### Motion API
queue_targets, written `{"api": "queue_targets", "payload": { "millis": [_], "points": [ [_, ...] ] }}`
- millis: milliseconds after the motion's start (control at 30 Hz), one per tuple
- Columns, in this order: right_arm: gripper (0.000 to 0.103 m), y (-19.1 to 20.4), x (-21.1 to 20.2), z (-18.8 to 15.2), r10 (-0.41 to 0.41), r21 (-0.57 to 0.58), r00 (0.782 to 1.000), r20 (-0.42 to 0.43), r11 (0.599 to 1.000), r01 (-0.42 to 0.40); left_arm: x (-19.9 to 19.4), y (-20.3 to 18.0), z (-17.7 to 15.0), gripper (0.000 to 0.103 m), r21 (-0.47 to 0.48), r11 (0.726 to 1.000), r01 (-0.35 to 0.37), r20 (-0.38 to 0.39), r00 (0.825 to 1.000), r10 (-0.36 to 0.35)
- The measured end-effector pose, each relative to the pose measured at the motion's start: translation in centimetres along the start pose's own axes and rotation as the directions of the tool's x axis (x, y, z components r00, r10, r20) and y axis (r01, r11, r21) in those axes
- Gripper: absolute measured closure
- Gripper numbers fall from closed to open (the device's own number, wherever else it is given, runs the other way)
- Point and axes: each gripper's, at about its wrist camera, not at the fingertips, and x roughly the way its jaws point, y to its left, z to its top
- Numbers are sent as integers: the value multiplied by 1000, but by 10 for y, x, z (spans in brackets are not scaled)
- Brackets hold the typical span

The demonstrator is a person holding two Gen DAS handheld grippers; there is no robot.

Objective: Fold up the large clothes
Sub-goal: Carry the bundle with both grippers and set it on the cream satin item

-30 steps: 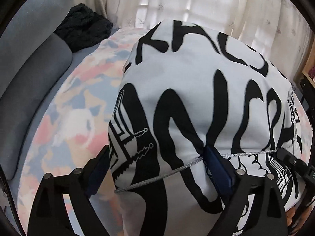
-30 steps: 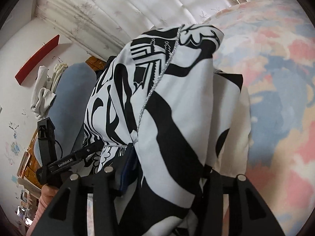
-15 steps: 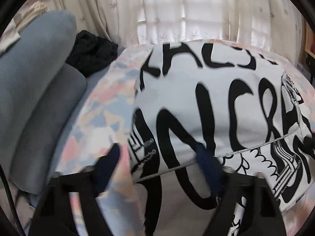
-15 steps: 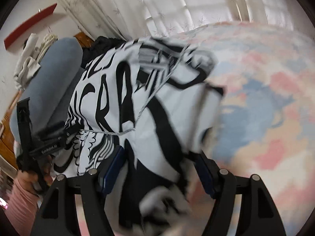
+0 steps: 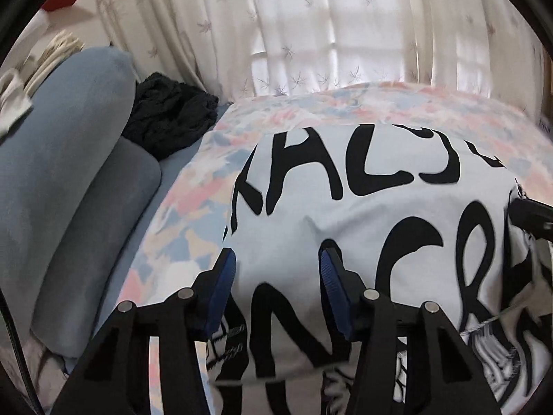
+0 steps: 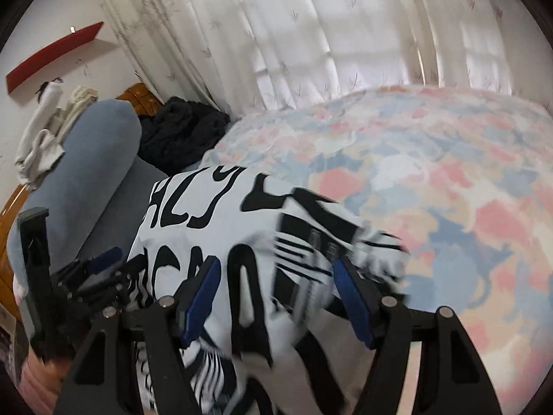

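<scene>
A white garment with bold black lettering (image 5: 380, 214) lies folded on the bed with the pastel floral cover (image 5: 242, 131). My left gripper (image 5: 278, 273) is open, its blue pads apart just above the garment's near left part. My right gripper (image 6: 276, 287) is open too, above the garment (image 6: 214, 228) near its striped right edge. The left gripper (image 6: 100, 269) shows at the left of the right wrist view. The right gripper's tip (image 5: 532, 214) shows at the right edge of the left wrist view.
Grey-blue cushions (image 5: 62, 186) line the bed's left side. A dark knitted garment (image 5: 169, 117) lies bunched at the far left corner. White curtains (image 5: 345, 27) hang behind the bed. The floral cover (image 6: 432, 180) spreads out to the right of the garment.
Both grippers let go of the garment, opened and pulled back. The garment, held up a second ago, has dropped and now lies folded over on the bed.
</scene>
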Motion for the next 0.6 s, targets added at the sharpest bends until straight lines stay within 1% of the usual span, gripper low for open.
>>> {"api": "queue_targets", "payload": {
  "millis": [67,100,133,200,267,367,400,467,600],
  "points": [
    [35,-2,20,1,-35,17,998,-45,999,36,9,0,2,52,7,1000,3,-15,1000,-3],
    [35,-5,36,1,-54,13,995,-80,998,55,15,3,3,51,-5,1000,21,-28,999,-21],
    [36,-7,43,0,-62,6,994,-95,998,63,20,6,3,50,-21,999,42,-39,998,-43],
    [36,-12,60,-3,-84,-11,988,-126,996,83,34,11,3,45,-59,996,67,-69,995,-71],
    [35,-15,69,-5,-79,-7,986,-144,997,79,45,16,1,37,-81,994,72,-79,994,-79],
    [33,-16,80,-10,-84,-11,984,-159,996,83,62,28,-5,29,-139,986,91,-88,991,-104],
    [33,-15,83,-11,-89,-16,983,-159,996,87,66,33,-8,28,-160,982,101,-88,989,-116],
    [31,-12,89,-13,-98,-29,983,-154,995,94,75,43,-15,25,-208,969,132,-77,985,-151],
    [29,-13,95,-18,-82,-22,989,-124,997,80,86,55,-29,21,-282,941,188,-47,977,-209]
  ]
}}
